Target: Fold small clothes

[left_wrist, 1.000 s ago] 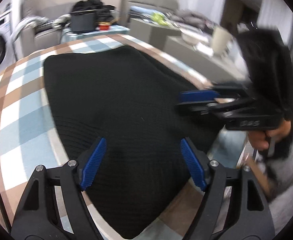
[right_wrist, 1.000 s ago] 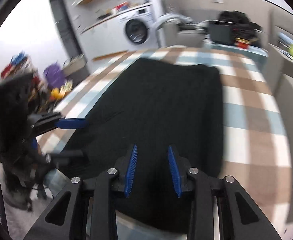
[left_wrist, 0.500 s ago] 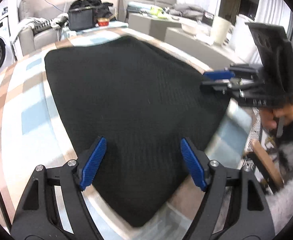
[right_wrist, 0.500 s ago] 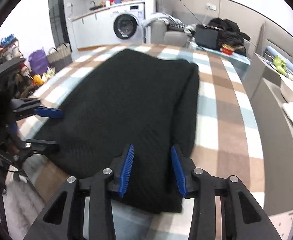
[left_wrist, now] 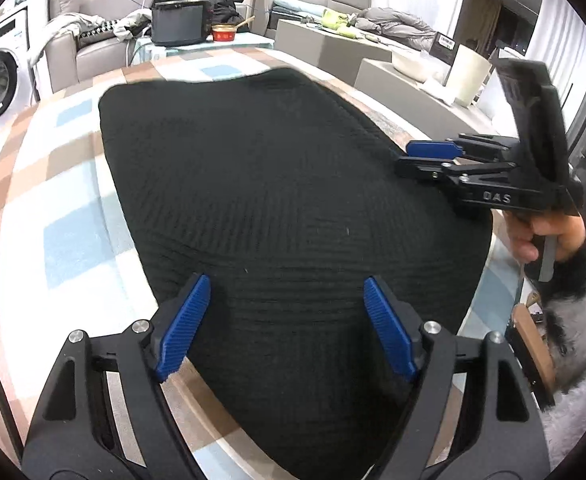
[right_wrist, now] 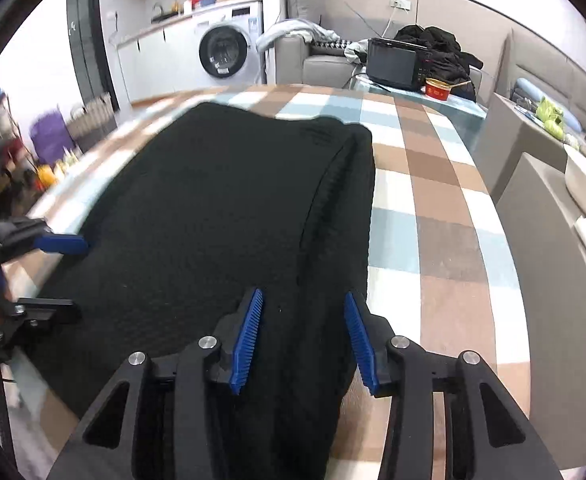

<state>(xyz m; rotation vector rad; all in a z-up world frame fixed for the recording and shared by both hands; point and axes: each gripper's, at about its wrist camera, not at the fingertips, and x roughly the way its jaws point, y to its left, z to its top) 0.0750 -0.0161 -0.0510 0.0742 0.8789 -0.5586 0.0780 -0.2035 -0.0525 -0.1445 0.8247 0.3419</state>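
Observation:
A black knitted garment [left_wrist: 277,184] lies flat on the checked tablecloth [left_wrist: 65,240]. My left gripper [left_wrist: 289,300] hovers open over its near hem with nothing between the blue pads [left_wrist: 187,320]. In the left wrist view my right gripper [left_wrist: 433,156] sits at the garment's right edge, held by a hand [left_wrist: 541,236]. The right wrist view shows the garment [right_wrist: 213,208] with a folded strip [right_wrist: 345,200] along its right side. My right gripper [right_wrist: 303,312] hangs over that strip's near end, jaws opening, pads clear of the cloth. The left gripper [right_wrist: 61,276] shows at the left.
The table's near edge runs just below both grippers. Behind the table stand a black box [right_wrist: 391,64] and a red bowl [right_wrist: 439,89] on a side table, a washing machine [right_wrist: 225,50], and a sofa with clothes. Grey cabinets [right_wrist: 541,184] flank the right side.
The right gripper's jaws have widened. Its view has swung onto the garment's folded right strip. Both grippers have shifted along the near hem, and the garment lies still.

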